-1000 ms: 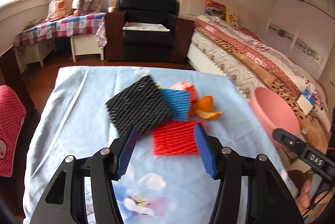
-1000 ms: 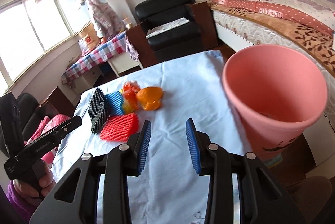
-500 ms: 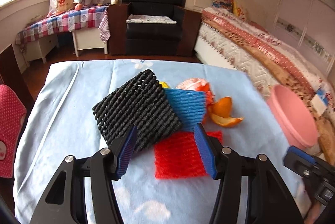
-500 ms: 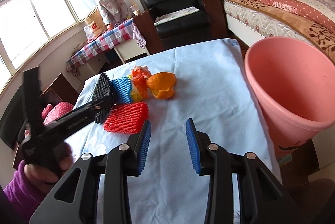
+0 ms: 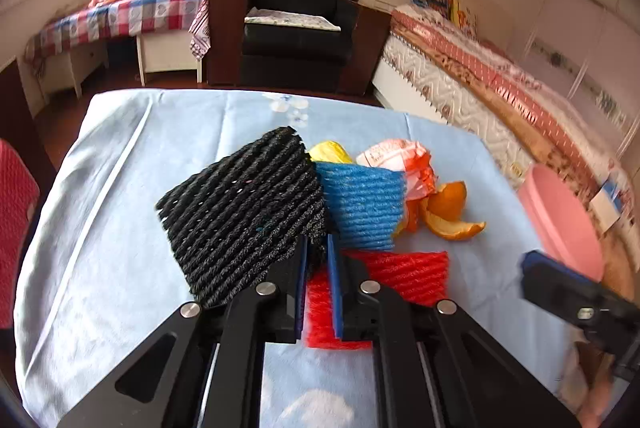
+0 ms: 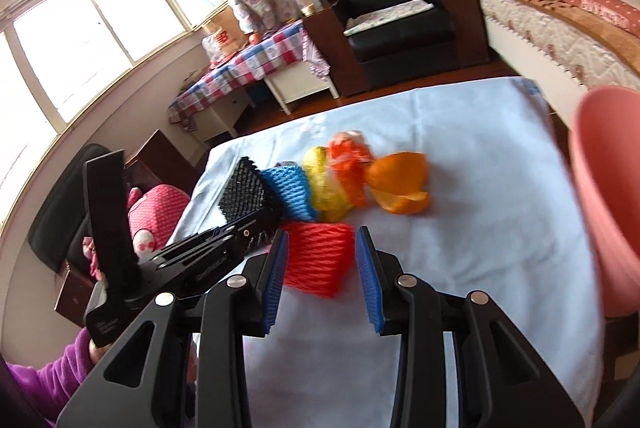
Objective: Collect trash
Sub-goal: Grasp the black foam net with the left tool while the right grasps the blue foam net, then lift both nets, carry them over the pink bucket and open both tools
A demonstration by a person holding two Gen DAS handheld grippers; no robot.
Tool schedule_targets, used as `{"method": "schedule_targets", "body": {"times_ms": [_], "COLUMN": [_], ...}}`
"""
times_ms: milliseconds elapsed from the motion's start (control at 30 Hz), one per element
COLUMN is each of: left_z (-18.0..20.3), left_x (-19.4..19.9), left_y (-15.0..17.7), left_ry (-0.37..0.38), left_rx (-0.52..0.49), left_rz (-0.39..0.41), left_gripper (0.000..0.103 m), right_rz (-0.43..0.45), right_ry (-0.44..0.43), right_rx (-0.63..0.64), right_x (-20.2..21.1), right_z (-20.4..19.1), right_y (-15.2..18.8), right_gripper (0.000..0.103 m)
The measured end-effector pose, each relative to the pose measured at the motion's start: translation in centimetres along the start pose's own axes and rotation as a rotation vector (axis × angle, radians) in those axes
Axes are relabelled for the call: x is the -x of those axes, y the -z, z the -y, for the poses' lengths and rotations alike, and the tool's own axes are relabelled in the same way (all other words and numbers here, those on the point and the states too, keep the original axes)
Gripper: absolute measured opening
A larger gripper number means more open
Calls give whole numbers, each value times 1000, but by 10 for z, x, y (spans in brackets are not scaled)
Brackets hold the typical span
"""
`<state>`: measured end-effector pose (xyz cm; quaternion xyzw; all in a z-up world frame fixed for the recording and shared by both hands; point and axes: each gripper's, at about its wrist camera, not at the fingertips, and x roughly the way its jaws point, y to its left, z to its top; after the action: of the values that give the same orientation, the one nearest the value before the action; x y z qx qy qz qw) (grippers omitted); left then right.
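1. on the table's pale blue cloth (image 5: 120, 164) the trash lies in one cluster: a black foam net (image 5: 244, 212), a blue foam net (image 5: 362, 206), a red foam net (image 5: 404, 274), a yellow scrap (image 5: 330, 152), a crumpled orange-and-white wrapper (image 5: 404, 160) and orange peel (image 5: 452, 212).
2. the black net is a flat square lying cornerwise, one corner pointing away toward the armchair (image 5: 296, 24), the near-right corner toward the left gripper (image 5: 317, 260).
3. that gripper's jaws have just been closing; they now pinch the black net's near corner, above the red net.
4. the right gripper (image 6: 322, 268) hangs with jaws apart, nothing between the pads, the red net lying beyond them.
5. the pink bin (image 6: 608, 188) stands at the table's right edge; its inside cannot be seen.
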<state>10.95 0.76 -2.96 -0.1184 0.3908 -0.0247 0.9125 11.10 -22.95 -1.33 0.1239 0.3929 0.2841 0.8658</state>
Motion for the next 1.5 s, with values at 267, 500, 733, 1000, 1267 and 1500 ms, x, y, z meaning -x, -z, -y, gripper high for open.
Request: {"method": "schedule_targets", "body": {"times_ms": [267,500,733,1000,1267,1500], "left_z": [-25,-44,-47,-54,-51,-44], "left_x": [29,35,40,45,55,69], "left_y": [10,17,26,25,26,25], "left_ry": [31,38,52,49,42,47], "left_rx": [54,109,108,130,127,116], "left_rz": [18,5,0,9,26,49], "left_gripper": [8,8,8,8,8,8], "right_rz": [-44,-19,-64,-42,-7,27], "right_ry": [-2,54,58,47,38,28], "right_rx": [34,124,55,47,92,101], "right_x": [-33,-52,-73,-85,-69,-39], "right_z": [-18,-38,-23,-27,-37,-40], "right_y": [-7,-19,-17,-16,-14,-9], "right_gripper": [35,35,35,35,7,5]}}
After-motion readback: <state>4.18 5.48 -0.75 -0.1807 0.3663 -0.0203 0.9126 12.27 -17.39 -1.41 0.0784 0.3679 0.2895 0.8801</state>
